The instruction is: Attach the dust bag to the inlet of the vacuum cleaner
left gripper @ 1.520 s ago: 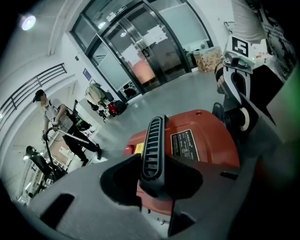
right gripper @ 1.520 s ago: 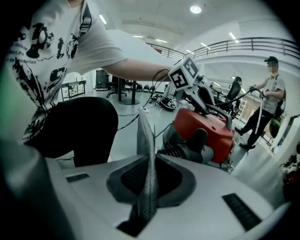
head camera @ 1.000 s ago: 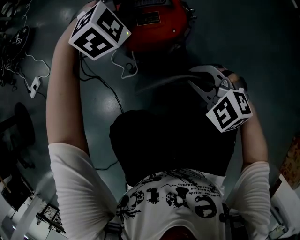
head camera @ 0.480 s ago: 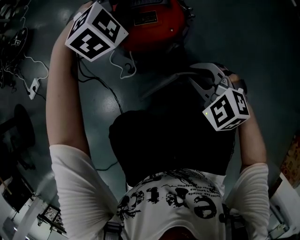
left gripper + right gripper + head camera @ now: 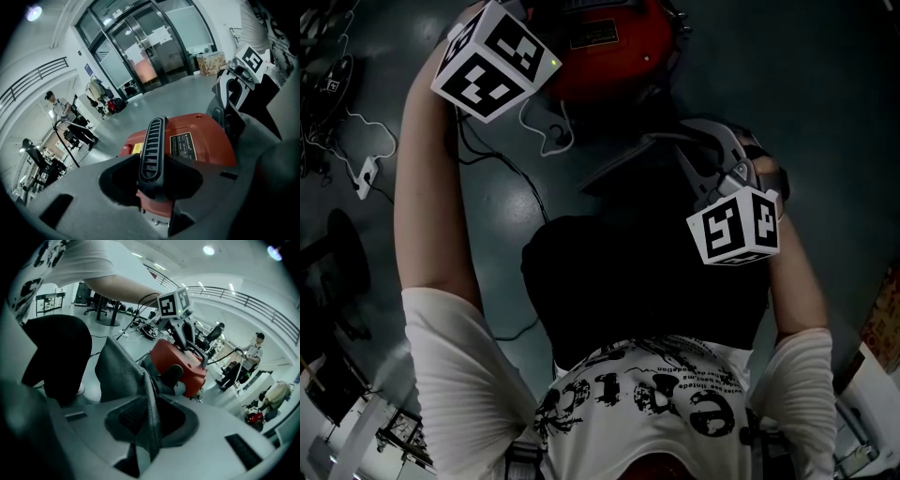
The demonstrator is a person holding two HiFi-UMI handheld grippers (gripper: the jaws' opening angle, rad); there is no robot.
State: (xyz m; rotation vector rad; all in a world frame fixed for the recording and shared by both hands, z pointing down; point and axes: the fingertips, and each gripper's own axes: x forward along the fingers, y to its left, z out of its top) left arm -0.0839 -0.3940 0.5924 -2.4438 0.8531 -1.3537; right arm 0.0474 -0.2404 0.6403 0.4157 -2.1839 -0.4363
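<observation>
Fingers (image 5: 129,418) of the right gripper (image 5: 149,427) have just been opening. The grey dust bag (image 5: 119,371) stands as a folded edge in the gap between them, and the pads no longer seem to press on it. I take this as a grip being eased or shifted rather than the fitting finished, since the bag's mouth looks to be just short of what appears to be the inlet (image 5: 172,376).

Fingers of the left gripper (image 5: 152,174) are clamped on the black handle (image 5: 152,140) of the red vacuum cleaner (image 5: 199,140), steadying it on the floor (image 5: 825,84).

From the head view the vacuum cleaner lies at 12 o'clock, the left gripper's cube at about 11, and the right gripper's cube near 3. The bag stretches from the right gripper up towards 12.

Against a second ago, the right cube has slid a little inward, towards the middle of the view, and shows different faces — the wrist has turned. The bag's pale edge now slants more steeply towards the vacuum cleaner. The left cube has hardly moved.
</observation>
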